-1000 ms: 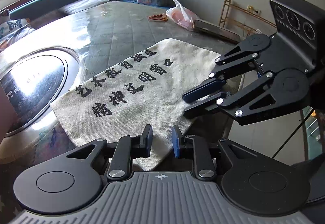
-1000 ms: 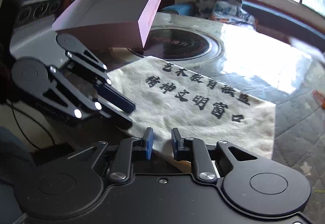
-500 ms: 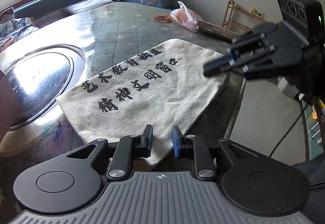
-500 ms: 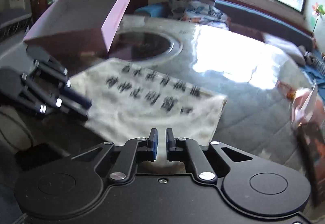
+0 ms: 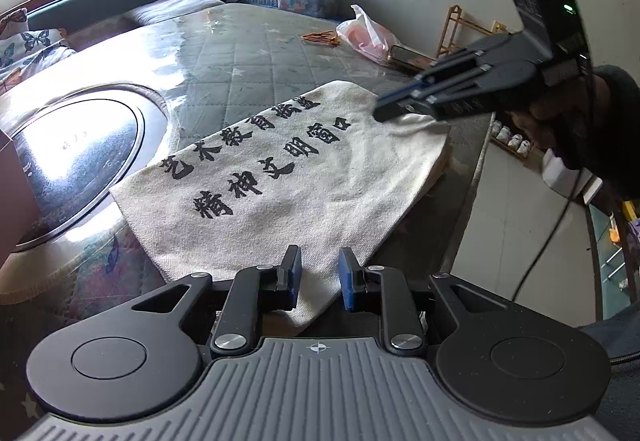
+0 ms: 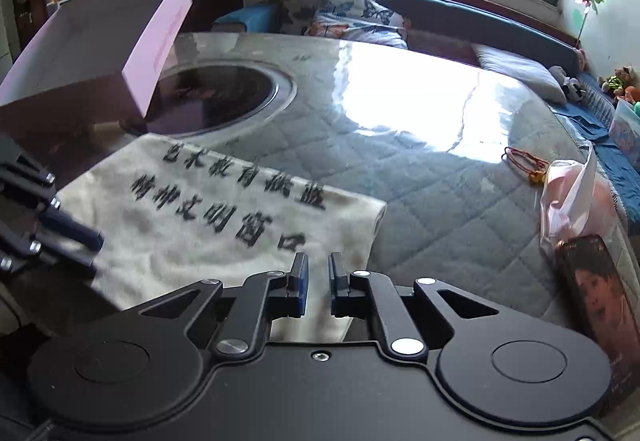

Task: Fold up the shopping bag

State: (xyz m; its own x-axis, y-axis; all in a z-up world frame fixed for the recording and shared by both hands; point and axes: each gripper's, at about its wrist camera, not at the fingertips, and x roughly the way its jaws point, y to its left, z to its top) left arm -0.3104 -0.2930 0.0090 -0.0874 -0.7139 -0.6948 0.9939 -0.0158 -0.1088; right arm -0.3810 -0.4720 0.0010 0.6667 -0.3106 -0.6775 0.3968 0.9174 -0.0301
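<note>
A cream canvas shopping bag (image 5: 288, 177) (image 6: 208, 225) with black printed characters lies flat near the table's front edge. My left gripper (image 5: 319, 277) (image 6: 96, 255) hovers over the bag's near left corner. Its blue pads stand a small gap apart, with the cloth lying under them, not pinched. My right gripper (image 6: 318, 279) (image 5: 380, 109) is at the bag's other front corner, low over the cloth. Its jaws are opening from a very narrow gap, and bag cloth shows through the gap below them. No fold shows in the bag.
A round dark inset (image 5: 80, 153) (image 6: 216, 97) sits in the table behind the bag, with a pink box (image 6: 100, 53) over its edge. A pink plastic bag (image 6: 576, 201), a red cord (image 6: 524, 161) and a picture-covered case (image 6: 600, 289) lie to the right. The table edge (image 5: 472, 177) drops to the floor.
The right gripper slid sideways along the bag's front edge, away from the left gripper, to the far corner, rolling as it went, and its jaws narrowed. The left gripper and bag stayed put.
</note>
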